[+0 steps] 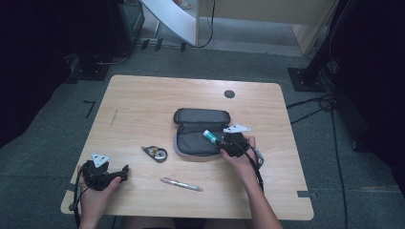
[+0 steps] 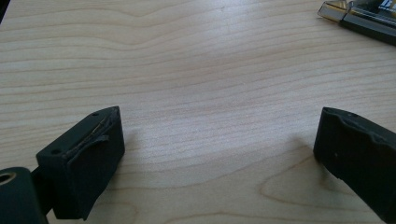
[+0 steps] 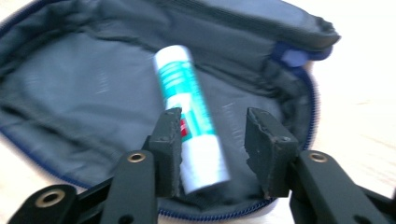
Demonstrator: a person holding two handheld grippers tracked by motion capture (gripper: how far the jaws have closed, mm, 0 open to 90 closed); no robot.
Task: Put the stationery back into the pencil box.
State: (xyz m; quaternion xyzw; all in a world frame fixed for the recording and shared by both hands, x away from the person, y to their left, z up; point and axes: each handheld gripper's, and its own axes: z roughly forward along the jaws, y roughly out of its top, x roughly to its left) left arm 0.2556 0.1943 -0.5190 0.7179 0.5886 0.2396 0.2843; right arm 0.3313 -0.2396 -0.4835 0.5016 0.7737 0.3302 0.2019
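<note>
Our right tongs (image 3: 212,140) stand open around the glue stick (image 3: 189,109) above the pouch (image 3: 70,84); left tongs (image 2: 215,154) open over the surface (image 2: 196,70).

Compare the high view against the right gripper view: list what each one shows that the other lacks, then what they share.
High view alone: the whole wooden table, the left gripper resting near its front left corner, a correction tape roller, a pen and the grey floor.

Right gripper view alone: the case's blue zip edge and the gap between the glue stick and one jaw.

Both: the open grey pencil case, the right gripper and the white and teal glue stick over the case's lining.
</note>
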